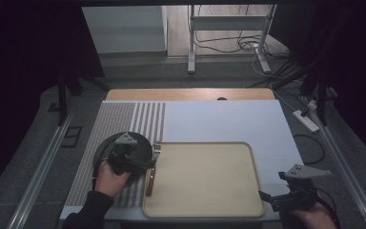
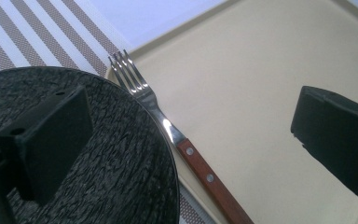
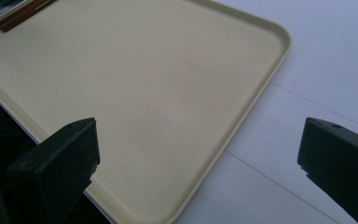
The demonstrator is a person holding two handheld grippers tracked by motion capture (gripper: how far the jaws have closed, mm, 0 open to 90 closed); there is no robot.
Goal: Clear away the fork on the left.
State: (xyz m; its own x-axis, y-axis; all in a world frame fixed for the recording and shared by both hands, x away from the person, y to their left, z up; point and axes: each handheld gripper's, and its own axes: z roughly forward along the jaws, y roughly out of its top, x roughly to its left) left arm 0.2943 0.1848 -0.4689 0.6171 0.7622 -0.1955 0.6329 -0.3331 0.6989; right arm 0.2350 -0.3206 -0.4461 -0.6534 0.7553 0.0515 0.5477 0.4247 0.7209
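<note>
A fork point(image 1: 151, 171) with a brown wooden handle lies along the left rim of a beige tray point(image 1: 205, 176), beside a black plate point(image 1: 140, 142). My left gripper point(image 1: 147, 164) hovers over the plate's right edge, open. In the left gripper view its jaws stand wide apart point(image 2: 191, 112), with the fork point(image 2: 168, 126) lying below between them, untouched, next to the plate point(image 2: 121, 163) and the tray point(image 2: 251, 84). My right gripper point(image 1: 269, 198) is open at the tray's near right corner. The right gripper view has its jaws point(image 3: 200, 149) over the tray's rim point(image 3: 242, 112), with the fork handle point(image 3: 21, 16) far off.
The plate sits on a striped placemat point(image 1: 119, 119) at the left. A white sheet point(image 1: 219, 119) covers the table behind and right of the tray. Beyond the wooden table edge point(image 1: 190, 94) stand a metal stand point(image 1: 190, 47) and cables on the floor.
</note>
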